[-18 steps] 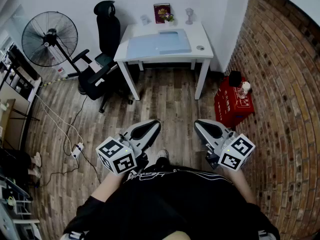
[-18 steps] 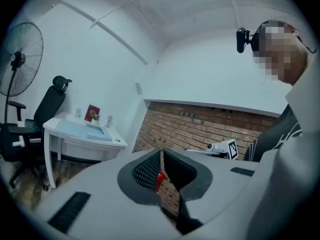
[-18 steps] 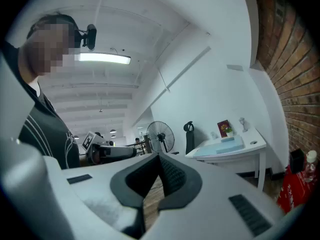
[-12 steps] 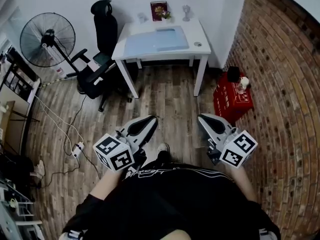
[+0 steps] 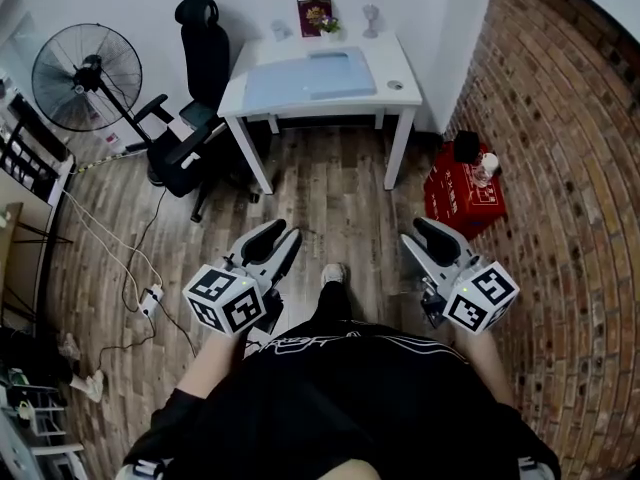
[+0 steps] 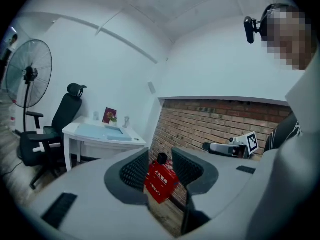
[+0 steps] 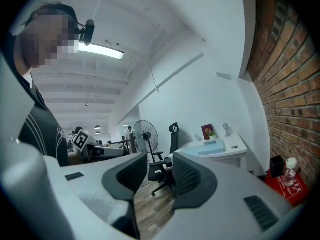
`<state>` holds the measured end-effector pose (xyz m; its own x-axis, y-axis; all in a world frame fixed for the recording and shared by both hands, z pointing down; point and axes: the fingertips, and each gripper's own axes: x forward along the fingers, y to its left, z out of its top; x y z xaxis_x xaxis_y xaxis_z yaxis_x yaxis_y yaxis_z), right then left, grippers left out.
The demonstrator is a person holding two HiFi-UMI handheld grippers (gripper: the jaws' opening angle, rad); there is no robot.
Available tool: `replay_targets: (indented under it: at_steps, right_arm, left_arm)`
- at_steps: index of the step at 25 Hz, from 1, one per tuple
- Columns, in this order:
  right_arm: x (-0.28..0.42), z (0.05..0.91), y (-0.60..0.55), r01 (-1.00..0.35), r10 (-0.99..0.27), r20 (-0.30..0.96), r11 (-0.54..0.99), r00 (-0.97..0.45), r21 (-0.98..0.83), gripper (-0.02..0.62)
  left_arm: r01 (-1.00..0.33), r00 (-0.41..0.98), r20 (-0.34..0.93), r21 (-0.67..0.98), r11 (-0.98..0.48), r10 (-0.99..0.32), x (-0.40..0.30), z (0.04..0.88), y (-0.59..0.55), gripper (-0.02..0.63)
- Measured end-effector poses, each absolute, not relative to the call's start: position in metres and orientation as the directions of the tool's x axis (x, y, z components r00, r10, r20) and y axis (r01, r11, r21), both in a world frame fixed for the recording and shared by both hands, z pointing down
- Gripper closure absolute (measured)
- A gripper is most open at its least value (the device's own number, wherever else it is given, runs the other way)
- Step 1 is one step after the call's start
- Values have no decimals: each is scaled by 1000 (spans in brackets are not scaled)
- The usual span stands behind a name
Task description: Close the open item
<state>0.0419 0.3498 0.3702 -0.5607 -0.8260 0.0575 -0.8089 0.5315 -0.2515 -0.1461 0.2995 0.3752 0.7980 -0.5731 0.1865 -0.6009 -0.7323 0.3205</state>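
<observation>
A white desk (image 5: 402, 76) stands far ahead against the wall. It carries a light-blue mat (image 5: 285, 86) and a flat light-blue item (image 5: 345, 66); whether that item is open is too small to tell. My left gripper (image 5: 277, 236) and right gripper (image 5: 432, 232) hang at waist height over the wooden floor, well short of the desk. Both are open with nothing between the jaws. In the left gripper view the gripper (image 6: 160, 160) frames a red crate (image 6: 161, 180). In the right gripper view the gripper (image 7: 160, 163) points toward the chair and the desk (image 7: 220, 149).
A black office chair (image 5: 195, 68) and a standing fan (image 5: 80, 78) are left of the desk. The red crate (image 5: 462, 193) with a bottle (image 5: 488, 166) sits by the brick wall (image 5: 570, 168) on the right. A power strip and cables (image 5: 150, 298) lie on the floor at left.
Both grippers have sunk a little and spread slightly apart in the head view. The desk and chair have slid up and left in the picture. A shoe now shows between the grippers.
</observation>
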Motion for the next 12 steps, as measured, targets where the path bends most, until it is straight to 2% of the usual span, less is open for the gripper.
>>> replay_targets:
  at_steps: [1, 6, 12]
  right_arm:
    - [43, 373, 344, -810, -829, 62, 524, -556, -261, 446]
    - [51, 387, 305, -823, -839, 92, 494, -536, -280, 376]
    - [54, 408, 234, -826, -835, 143, 474, -532, -306, 355]
  left_arm:
    - [-603, 796, 193, 336, -724, -573, -148, 380, 293, 433]
    - [-649, 750, 174, 383, -658, -638, -163, 396, 247, 343]
    - [-670, 730, 186, 389, -633, -658, -172, 415, 175, 309]
